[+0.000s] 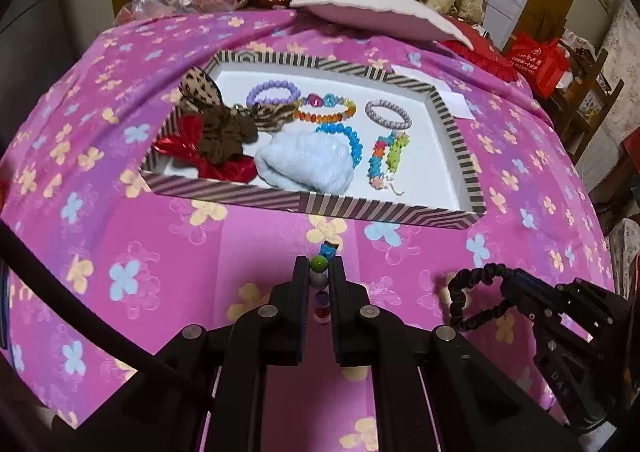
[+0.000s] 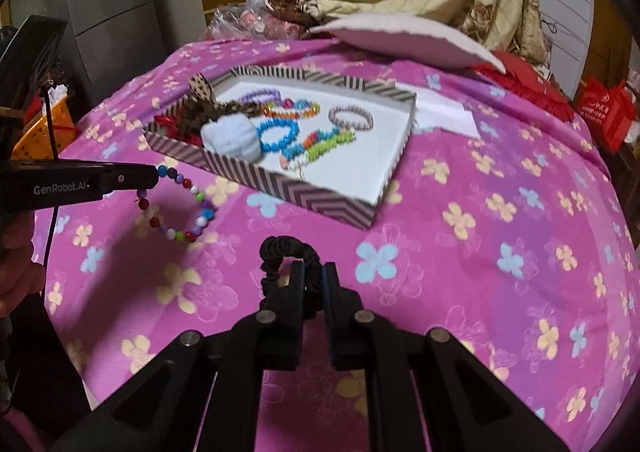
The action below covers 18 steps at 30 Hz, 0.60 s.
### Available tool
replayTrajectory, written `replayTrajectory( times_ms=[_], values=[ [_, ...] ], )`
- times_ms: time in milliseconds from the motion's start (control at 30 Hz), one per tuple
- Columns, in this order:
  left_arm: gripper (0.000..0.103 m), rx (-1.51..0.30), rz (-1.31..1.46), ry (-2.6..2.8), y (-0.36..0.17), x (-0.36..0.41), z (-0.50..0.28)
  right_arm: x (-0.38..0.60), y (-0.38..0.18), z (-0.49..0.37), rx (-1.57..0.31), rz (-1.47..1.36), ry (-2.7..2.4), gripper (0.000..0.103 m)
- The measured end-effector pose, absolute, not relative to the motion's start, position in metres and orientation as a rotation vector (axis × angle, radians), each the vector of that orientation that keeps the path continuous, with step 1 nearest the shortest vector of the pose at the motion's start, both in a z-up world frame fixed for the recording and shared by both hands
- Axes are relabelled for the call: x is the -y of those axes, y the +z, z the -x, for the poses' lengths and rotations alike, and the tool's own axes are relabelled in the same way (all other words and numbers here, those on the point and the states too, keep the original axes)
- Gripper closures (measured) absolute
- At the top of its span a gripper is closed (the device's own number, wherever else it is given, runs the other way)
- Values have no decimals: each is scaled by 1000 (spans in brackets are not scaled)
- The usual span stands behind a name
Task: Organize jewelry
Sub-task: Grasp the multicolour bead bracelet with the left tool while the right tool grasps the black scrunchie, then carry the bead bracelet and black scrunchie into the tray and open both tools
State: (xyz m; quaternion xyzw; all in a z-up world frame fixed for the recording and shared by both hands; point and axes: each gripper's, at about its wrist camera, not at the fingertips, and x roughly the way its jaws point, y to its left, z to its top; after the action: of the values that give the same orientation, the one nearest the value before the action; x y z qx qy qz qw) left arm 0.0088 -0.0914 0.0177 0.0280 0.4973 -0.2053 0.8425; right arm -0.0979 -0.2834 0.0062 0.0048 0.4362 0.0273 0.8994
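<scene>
Left hand-held gripper (image 1: 319, 266): jaws clamped on a multicoloured bead bracelet (image 2: 180, 208). In the right wrist view the loop hangs free below the fingertips, held by a few beads only, so the rest dangles clear of the pink floral cloth (image 1: 120, 252) covering the table. In its own view the beads stack in a line between the fingers (image 1: 300, 284); the pinch is near the tips, probably so that release will be clean.

Centre: striped tray (image 1: 360, 210) lies beyond both grippers, well apart from them. Already inside it: leopard and red scrunchies at the left, a pale blue fluffy scrunchie (image 1: 304, 164) in the middle, bead bracelets toward the right. Sorting by kind seems intended, fabric left and beads right.

Right hand-held gripper (image 2: 313, 270): closed on a black scrunchie (image 2: 280, 252), one side of the ring nipped between the pads, remainder looping out to the left. Soft and light; slip risk looks low.

Judgement: both items are lifted and next go to the tray, scrunchie to the left group, bracelet to the right.
</scene>
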Motion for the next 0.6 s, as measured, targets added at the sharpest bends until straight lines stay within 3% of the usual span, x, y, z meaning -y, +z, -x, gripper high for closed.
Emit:
replayTrajectory(
  times_ms=[600],
  values=[
    [73, -974, -102, -430, 62, 97, -2, 303, 51, 68, -845, -6, 36, 95]
  ],
)
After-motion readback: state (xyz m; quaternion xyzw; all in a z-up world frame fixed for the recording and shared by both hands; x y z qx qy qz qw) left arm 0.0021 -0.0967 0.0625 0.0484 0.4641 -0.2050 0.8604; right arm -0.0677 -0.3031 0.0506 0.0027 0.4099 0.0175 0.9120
